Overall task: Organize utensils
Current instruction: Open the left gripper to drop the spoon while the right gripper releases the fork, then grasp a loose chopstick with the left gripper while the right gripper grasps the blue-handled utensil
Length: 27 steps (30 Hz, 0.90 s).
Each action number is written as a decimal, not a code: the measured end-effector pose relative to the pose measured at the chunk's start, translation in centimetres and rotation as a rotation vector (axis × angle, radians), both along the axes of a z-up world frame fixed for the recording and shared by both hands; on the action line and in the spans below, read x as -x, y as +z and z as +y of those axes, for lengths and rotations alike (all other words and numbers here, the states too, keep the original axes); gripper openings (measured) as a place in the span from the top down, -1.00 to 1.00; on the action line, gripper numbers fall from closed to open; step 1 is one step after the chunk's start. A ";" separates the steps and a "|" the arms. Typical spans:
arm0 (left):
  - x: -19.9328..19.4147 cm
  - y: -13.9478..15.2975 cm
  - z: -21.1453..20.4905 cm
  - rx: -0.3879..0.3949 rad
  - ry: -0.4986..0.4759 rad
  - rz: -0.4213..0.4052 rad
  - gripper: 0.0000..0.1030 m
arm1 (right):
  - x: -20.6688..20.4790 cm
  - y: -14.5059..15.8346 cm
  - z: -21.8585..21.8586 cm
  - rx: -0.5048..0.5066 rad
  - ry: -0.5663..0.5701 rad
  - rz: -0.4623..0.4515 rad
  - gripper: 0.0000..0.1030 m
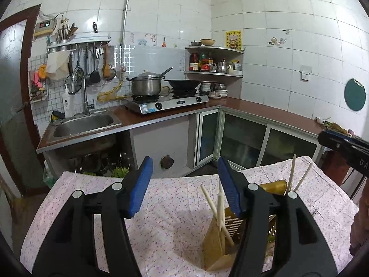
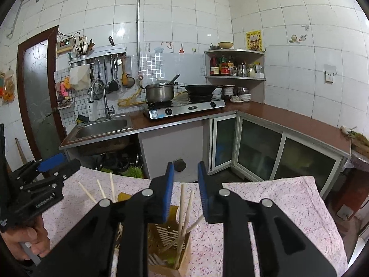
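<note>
**Grippers poised above chopstick holder in tiled kitchen**

Both tools hang over a table spread with a floral cloth (image 1: 175, 198), neither carrying anything. In its own view the left gripper (image 1: 184, 187) has its blue-padded jaws spread wide, with only cloth and kitchen visible between them. The right gripper (image 2: 183, 191) has its jaws set narrower, a clear gap between the pads, lined up directly above a brown holder (image 2: 171, 237) in which pale chopsticks (image 2: 182, 210) stand leaning; judging by this alignment, it is placed to reach down for a stick or has just let one go. Which of the two cannot be told.

More chopsticks (image 2: 101, 190) rise at ten o'clock from the holder, beside a yellowish object (image 2: 123, 196) whose form is hard to make out. In the left view the holder (image 1: 216, 242) sits at five o'clock, partly behind the right-hand finger. Its base and contents are cut off by the frame edge and the gripper bodies. At the back stand the stove (image 2: 186, 109) and sink (image 2: 101, 125).
</note>
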State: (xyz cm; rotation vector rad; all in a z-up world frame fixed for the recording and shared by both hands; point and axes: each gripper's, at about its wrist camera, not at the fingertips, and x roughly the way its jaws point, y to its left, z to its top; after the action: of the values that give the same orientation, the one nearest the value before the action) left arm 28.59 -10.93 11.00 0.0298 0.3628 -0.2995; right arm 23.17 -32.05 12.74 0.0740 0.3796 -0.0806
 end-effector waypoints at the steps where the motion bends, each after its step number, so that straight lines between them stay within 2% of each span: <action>1: 0.2 0.0 0.2 0.001 0.004 0.004 -0.11 | 0.3 -0.1 0.0 -0.002 -0.002 0.004 0.58; 6: 2.0 -0.6 1.4 0.010 0.020 0.031 -0.11 | 2.5 -0.9 -0.6 -0.003 -0.034 0.025 0.58; 8: 3.0 -1.4 2.2 0.016 0.033 0.067 -0.11 | 3.9 -1.6 -1.1 -0.010 -0.057 0.044 0.53; 12: 4.8 -3.9 3.2 0.010 0.036 0.156 -0.14 | 6.6 -4.7 -2.3 -0.020 -0.083 0.132 0.52; 18: 7.6 -10.2 2.9 -0.044 0.018 0.320 -0.14 | 8.9 -11.5 -2.3 -0.077 -0.065 0.304 0.52; 21: 8.3 -12.9 2.3 -0.037 -0.007 0.405 -0.13 | 9.5 -14.3 -1.5 -0.092 -0.051 0.361 0.52; 27: 8.9 -15.7 1.6 -0.048 -0.015 0.470 -0.14 | 9.9 -17.2 -0.2 -0.112 -0.032 0.423 0.52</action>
State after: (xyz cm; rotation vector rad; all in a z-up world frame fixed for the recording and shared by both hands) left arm 19.69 -9.30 -4.65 0.0085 0.8370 -0.3117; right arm 13.32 -32.24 -4.45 0.1752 0.8062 -0.1070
